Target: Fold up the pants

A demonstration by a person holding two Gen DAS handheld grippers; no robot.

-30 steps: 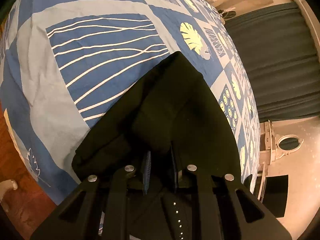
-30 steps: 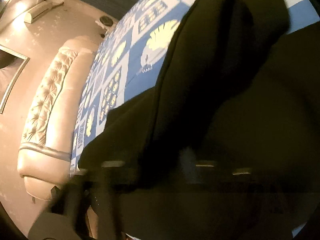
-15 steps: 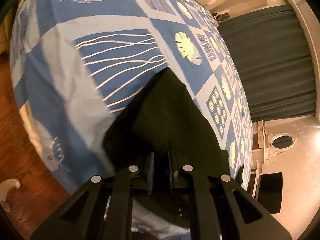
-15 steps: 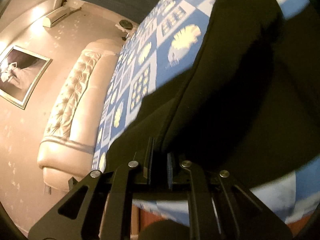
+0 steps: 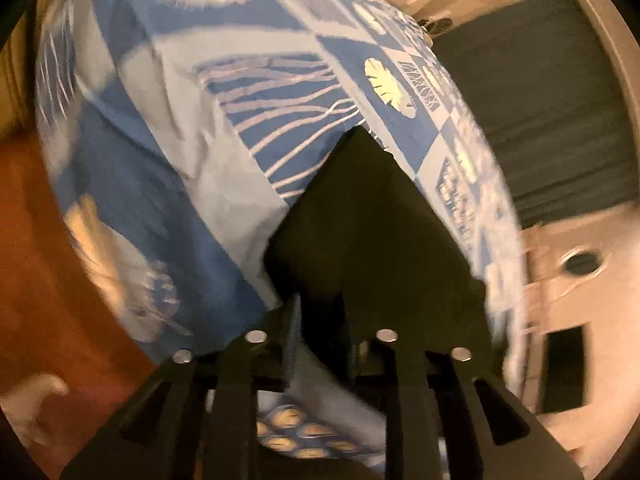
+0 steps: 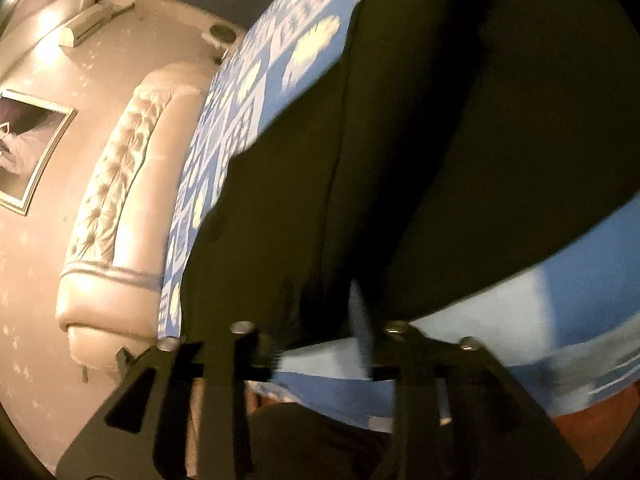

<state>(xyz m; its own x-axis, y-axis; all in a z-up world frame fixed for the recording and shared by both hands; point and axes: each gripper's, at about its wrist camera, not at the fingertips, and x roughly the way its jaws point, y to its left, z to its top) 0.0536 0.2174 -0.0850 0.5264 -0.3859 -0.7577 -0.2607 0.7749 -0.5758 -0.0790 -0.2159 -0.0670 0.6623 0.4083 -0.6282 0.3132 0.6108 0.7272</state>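
Black pants (image 5: 372,232) lie on a blue and white patterned bedspread (image 5: 168,184), stretched away from the near bed edge. My left gripper (image 5: 320,320) sits at the near end of the cloth, its jaws slightly parted with the fabric edge between them. In the right wrist view the pants (image 6: 440,160) fill most of the frame. My right gripper (image 6: 324,320) is at their near edge with its jaws parted around the hem. Both views are motion blurred.
The bed's near edge (image 5: 132,312) drops to a reddish wood floor (image 5: 36,264). A tufted cream headboard (image 6: 120,184) stands at the bed's end, with a framed picture (image 6: 28,152) on the wall. Dark curtains (image 5: 540,100) hang beyond the bed.
Both grippers have drawn back toward the near bed edge, pulling the pants flatter. Their jaws, clamped on the cloth before, have now parted wider.
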